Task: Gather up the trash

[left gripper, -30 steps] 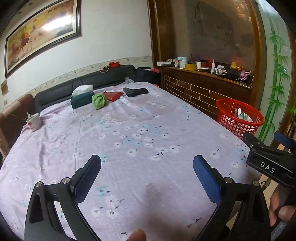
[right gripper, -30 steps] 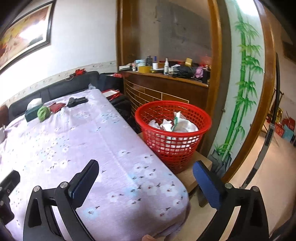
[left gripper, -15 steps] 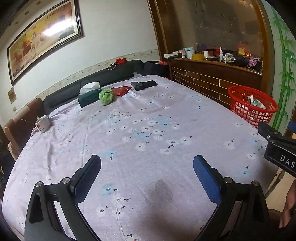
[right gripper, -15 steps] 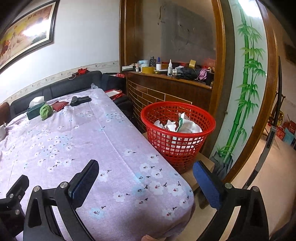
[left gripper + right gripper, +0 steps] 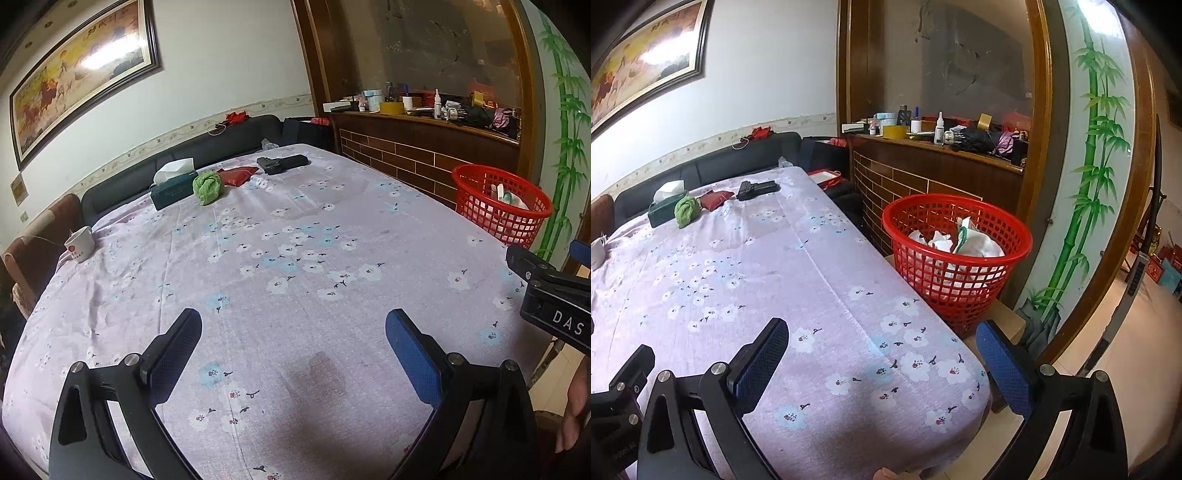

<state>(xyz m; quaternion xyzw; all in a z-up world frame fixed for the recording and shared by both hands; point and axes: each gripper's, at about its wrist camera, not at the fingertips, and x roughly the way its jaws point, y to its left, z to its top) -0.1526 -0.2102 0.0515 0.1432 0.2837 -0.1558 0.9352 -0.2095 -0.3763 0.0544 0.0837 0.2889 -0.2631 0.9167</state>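
A red mesh basket (image 5: 956,258) holding white crumpled paper trash (image 5: 960,243) stands on a low stool at the table's right side; it also shows in the left wrist view (image 5: 498,206). My left gripper (image 5: 293,354) is open and empty above the near part of the purple flowered tablecloth (image 5: 295,258). My right gripper (image 5: 882,360) is open and empty over the table's near right corner, short of the basket. The right gripper's body shows at the right edge of the left wrist view (image 5: 554,302).
At the table's far end lie a green cloth (image 5: 207,186), a tissue box (image 5: 173,186), a red pouch (image 5: 238,174) and a black object (image 5: 282,163). A white cup (image 5: 79,243) stands at the left edge. A cluttered wooden counter (image 5: 938,147) is behind the basket.
Both grippers have drawn back and risen from the table, so more of the tablecloth shows. The basket looks farther off in the right wrist view. Both stay open and empty.
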